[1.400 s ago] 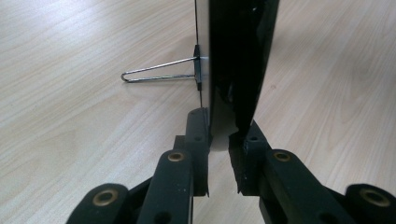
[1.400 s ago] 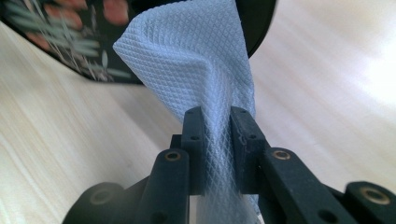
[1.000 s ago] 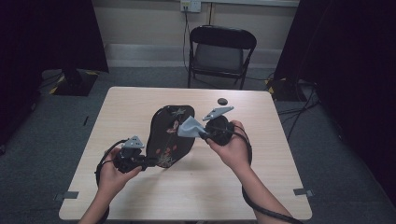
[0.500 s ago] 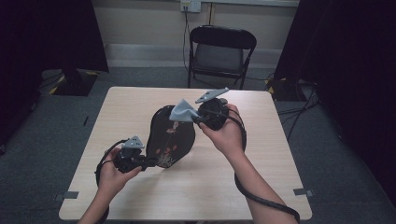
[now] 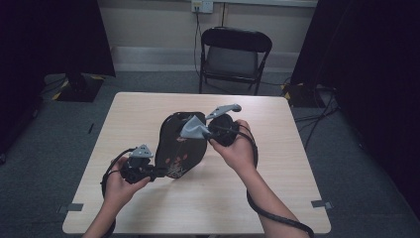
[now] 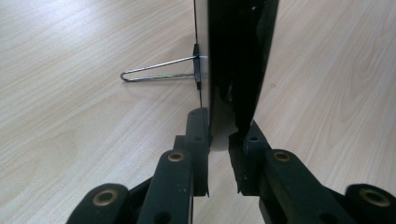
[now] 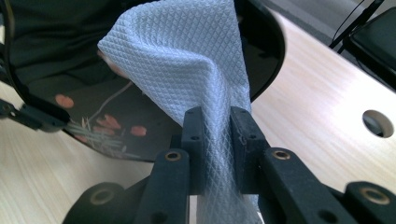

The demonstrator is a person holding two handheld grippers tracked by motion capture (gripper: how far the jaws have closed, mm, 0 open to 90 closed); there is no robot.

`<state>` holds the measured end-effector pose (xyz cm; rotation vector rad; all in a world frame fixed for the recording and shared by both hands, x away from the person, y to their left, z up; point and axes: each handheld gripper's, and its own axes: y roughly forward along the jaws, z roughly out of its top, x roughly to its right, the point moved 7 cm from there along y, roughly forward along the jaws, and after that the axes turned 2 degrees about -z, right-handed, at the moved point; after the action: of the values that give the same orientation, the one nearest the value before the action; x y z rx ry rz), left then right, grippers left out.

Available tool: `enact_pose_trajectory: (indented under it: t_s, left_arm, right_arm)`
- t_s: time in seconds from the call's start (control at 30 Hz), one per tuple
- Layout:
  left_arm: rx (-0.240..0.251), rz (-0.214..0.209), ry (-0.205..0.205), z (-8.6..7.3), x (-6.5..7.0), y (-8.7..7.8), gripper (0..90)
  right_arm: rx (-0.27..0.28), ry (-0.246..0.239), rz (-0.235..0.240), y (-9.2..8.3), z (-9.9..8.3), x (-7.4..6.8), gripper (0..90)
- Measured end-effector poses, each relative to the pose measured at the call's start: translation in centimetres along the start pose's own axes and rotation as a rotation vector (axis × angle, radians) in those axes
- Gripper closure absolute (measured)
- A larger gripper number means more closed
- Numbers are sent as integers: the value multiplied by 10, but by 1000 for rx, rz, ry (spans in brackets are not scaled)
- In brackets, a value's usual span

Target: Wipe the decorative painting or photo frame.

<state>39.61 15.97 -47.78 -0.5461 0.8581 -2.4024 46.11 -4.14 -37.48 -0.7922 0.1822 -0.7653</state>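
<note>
A person sits at a light wooden table (image 5: 277, 163) holding a two-jaw gripper in each hand. Near the table's centre a black oval tray (image 5: 181, 144) painted with red flowers is tilted up on edge, its long axis running from about 1 o'clock down to 7 o'clock. The left gripper (image 5: 154, 172), at roughly 8 o'clock from the tray's middle, has its jaws clamped narrowly on the tray's lower rim. In the left gripper view, the tray (image 6: 236, 60) rises edge-on between the two black jaws, with a thin wire stand (image 6: 159, 74) sticking out from its back towards 9 o'clock and resting on the table (image 6: 70, 93). The right gripper (image 5: 205, 131), at about 2 o'clock from the tray's centre, pinches a pale blue-grey cloth (image 5: 194, 127) that lies against the tray's upper face. In the right gripper view, the waffle-textured cloth (image 7: 187, 56) fans out from between the closed jaws toward 12 o'clock, draped over the tray's glossy black surface (image 7: 93, 107). A black folding chair (image 5: 233, 59) stands beyond the table's far edge.
</note>
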Motion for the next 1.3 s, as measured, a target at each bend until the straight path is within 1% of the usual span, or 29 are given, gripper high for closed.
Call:
enact_pose_trajectory:
  t_s: [0.23,0.47,0.63,0.87,1.07,1.13,1.17,1.2,1.3]
  left_arm:
    - [1,-1,1,0,0,0,786]
    - [0,-1,1,0,0,0,786]
    - [0,-1,2,0,0,0,787]
    - [-1,0,2,0,0,0,787]
    - [-1,1,1,0,0,0,786]
    - [0,1,1,0,0,0,786]
    - [0,1,1,0,0,0,787]
    - [0,2,1,0,0,0,786]
    - [1,2,1,0,0,0,786]
  right_arm:
    - [-34,1,14,15,-20,-6,780]
    - [-73,13,34,33,-42,-13,779]
    - [-104,36,51,45,-60,-17,779]
    - [-132,72,75,61,-83,-20,779]
    - [-165,93,83,75,-101,-22,779]
    - [-177,95,81,79,-107,-22,779]
    - [-177,95,81,79,-107,-22,779]
    - [-191,96,79,84,-113,-22,779]
    - [-205,109,81,90,-120,-23,779]
